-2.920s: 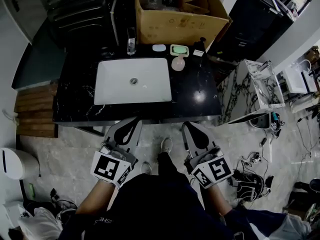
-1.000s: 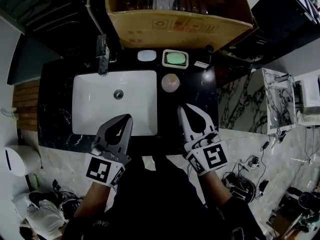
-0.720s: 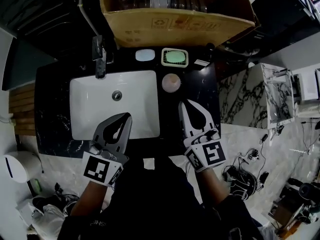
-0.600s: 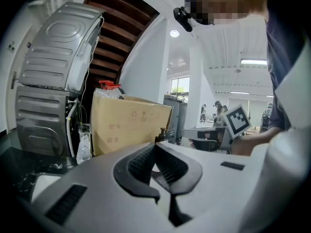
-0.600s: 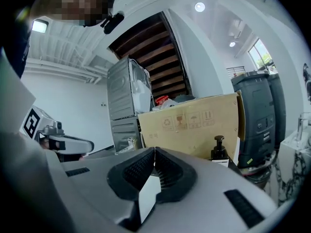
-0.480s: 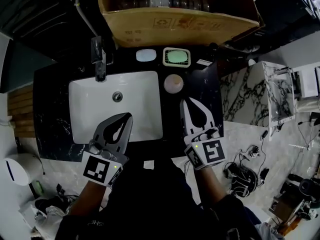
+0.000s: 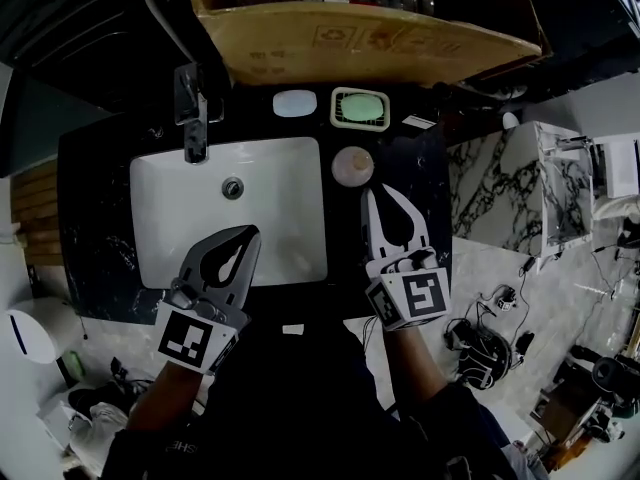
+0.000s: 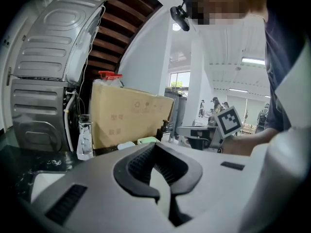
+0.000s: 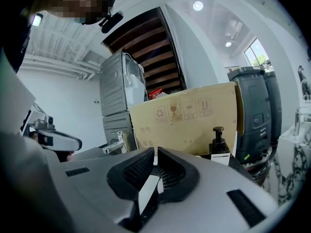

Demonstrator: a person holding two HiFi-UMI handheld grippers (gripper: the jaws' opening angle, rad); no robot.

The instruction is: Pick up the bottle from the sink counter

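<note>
The bottle (image 7: 352, 165), pale pink and seen from above, stands on the black counter (image 7: 90, 208) just right of the sink (image 7: 280, 168), by its far right corner. The right gripper (image 7: 371, 191) is also right of the sink, over the counter. Its tips point at the bottle from the near side and are close to it; whether they touch cannot be told. Its jaws are pressed together with nothing between them. The left gripper (image 7: 253, 231) hangs over the sink's near half, jaws likewise closed and empty. The tap (image 7: 190, 118) stands behind the sink at its far left. Behind the sink's far right corner lie a white oval (image 7: 294, 103) and a green dish (image 7: 360, 109). A box (image 7: 360, 38) of brown card rises beyond the sink's far edge, and a black pump bottle (image 9: 219, 147) stands in front of the box, far right of the sink
</note>
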